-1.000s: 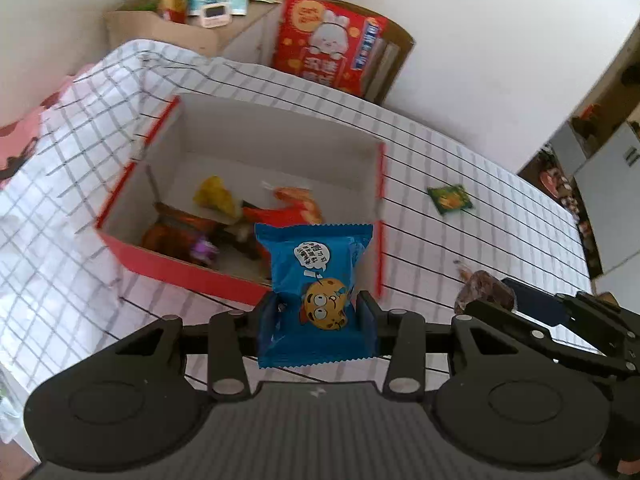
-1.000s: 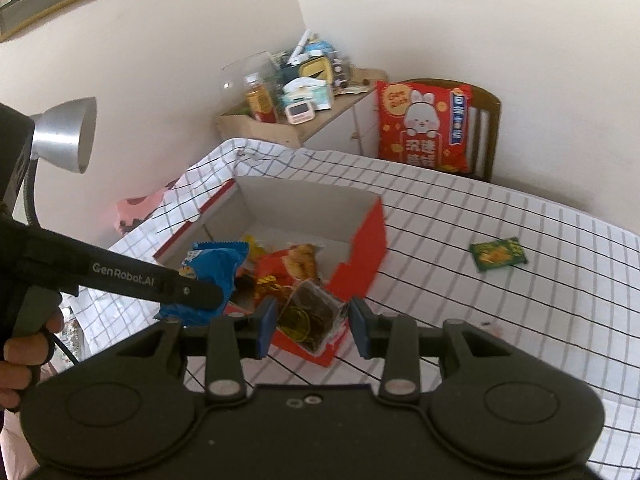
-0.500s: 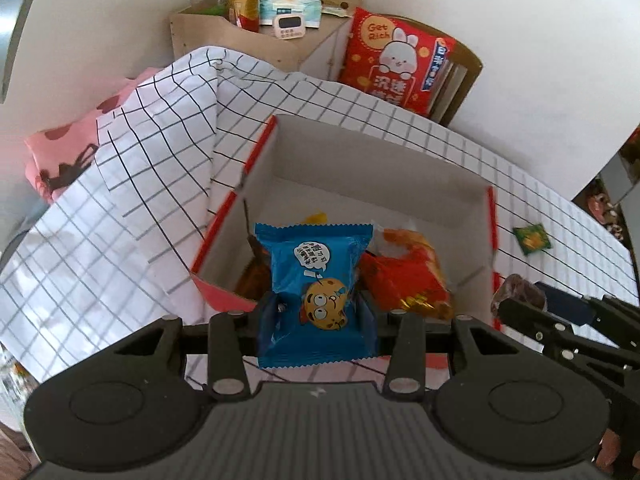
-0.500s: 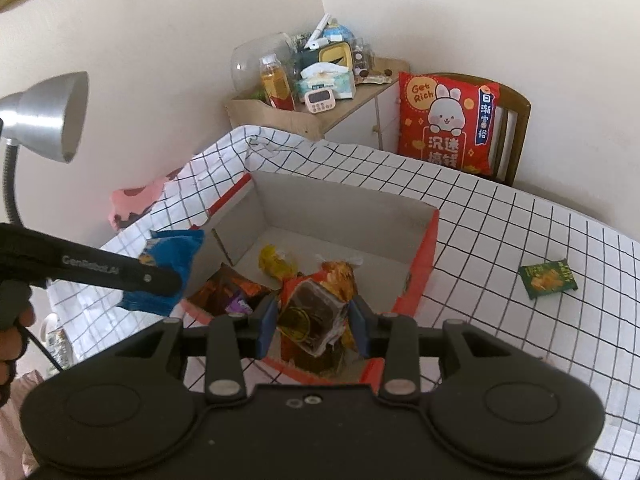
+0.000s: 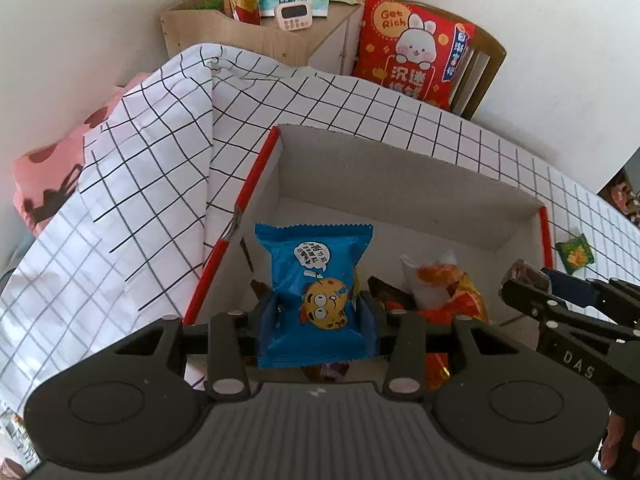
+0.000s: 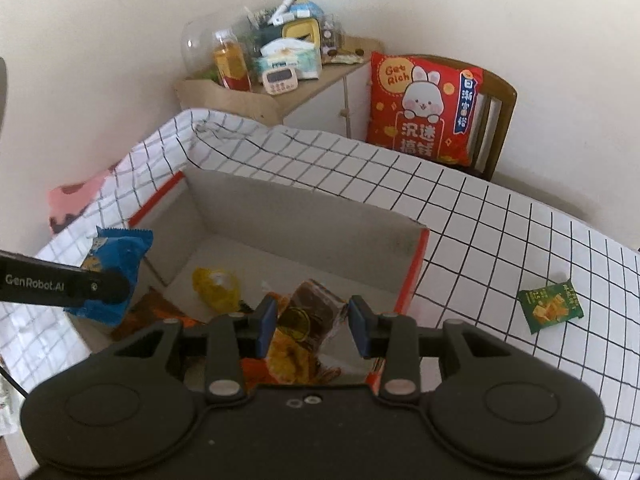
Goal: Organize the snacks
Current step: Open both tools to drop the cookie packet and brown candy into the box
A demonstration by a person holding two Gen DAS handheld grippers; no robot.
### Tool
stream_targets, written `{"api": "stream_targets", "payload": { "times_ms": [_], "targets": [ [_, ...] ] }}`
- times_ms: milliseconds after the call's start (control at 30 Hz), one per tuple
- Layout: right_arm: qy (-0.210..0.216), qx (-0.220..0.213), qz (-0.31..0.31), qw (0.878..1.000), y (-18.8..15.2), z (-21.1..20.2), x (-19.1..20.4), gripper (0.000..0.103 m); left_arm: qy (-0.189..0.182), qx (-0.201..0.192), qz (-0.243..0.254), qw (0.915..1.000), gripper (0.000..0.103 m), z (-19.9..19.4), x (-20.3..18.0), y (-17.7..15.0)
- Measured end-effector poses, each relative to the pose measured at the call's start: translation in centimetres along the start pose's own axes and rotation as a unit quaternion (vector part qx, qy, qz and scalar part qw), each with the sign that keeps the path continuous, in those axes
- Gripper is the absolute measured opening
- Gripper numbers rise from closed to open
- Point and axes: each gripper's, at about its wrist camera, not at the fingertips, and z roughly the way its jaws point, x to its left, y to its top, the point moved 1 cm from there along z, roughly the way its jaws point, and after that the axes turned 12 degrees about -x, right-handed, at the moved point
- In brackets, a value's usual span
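My left gripper point(image 5: 318, 312) is shut on a blue cookie packet point(image 5: 316, 288) and holds it above the near left part of the red-rimmed cardboard box point(image 5: 400, 184). My right gripper point(image 6: 314, 320) is shut on a clear packet with a brown snack point(image 6: 312, 314), held over the box's point(image 6: 304, 216) near right part. In the left wrist view the right gripper comes in from the right with the brown snack point(image 5: 524, 276). In the right wrist view the blue packet point(image 6: 112, 264) hangs at the box's left. Several snacks lie inside, among them a yellow one point(image 6: 216, 286) and an orange-red one point(image 5: 448, 292).
A small green snack packet point(image 6: 550, 306) lies on the checked tablecloth point(image 6: 500, 232) right of the box. Behind the table stand a wooden cabinet point(image 6: 280, 96) with bottles and a timer, and a chair with a red rabbit cushion point(image 6: 424, 108).
Both grippers have moved forward over the box with their packets held. The box has come nearer and sits under both grippers.
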Motion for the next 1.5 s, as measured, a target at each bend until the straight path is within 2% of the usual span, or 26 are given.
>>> {"api": "stream_targets", "payload": {
  "times_ms": [100, 333, 600, 767, 833, 1033, 1200, 1500],
  "targets": [
    [-0.004, 0.007, -0.004, 1.0, -0.3, 1.1, -0.1, 0.037, 0.009, 0.009, 0.007, 0.9999, 0.042, 1.5, -0.4, 0.1],
    [-0.005, 0.024, -0.001, 1.0, -0.8, 2.4, -0.4, 0.037, 0.001, 0.034, 0.022, 0.9992, 0.042, 4.3, -1.3, -0.2],
    [0.0, 0.028, 0.004, 1.0, -0.9, 2.5, -0.5, 0.039, -0.008, 0.047, 0.024, 0.9986, 0.042, 5.3, -2.0, -0.4],
    [0.008, 0.031, 0.018, 0.999, -0.7, 2.0, -0.6, 0.041, -0.02, 0.037, 0.015, 0.999, 0.043, 4.3, -1.7, -0.3],
    [0.009, 0.028, 0.018, 0.999, -0.7, 1.6, -0.5, 0.047, -0.023, 0.031, 0.013, 0.9991, 0.044, 3.8, -1.7, -0.3],
    [0.017, 0.017, 0.021, 0.999, -0.3, -0.1, -0.2, 0.052, -0.036, 0.011, 0.012, 0.9992, 0.048, 1.6, -1.7, -0.3],
    [0.024, 0.002, 0.021, 0.999, 0.2, -2.0, 0.2, 0.058, -0.045, -0.01, 0.014, 0.9988, 0.054, -0.6, -1.8, -0.4],
    [0.028, -0.023, 0.021, 0.999, 0.4, -5.8, 0.2, 0.065, -0.061, -0.045, 0.016, 0.997, 0.055, -4.7, -2.5, -0.8]
  ]
}}
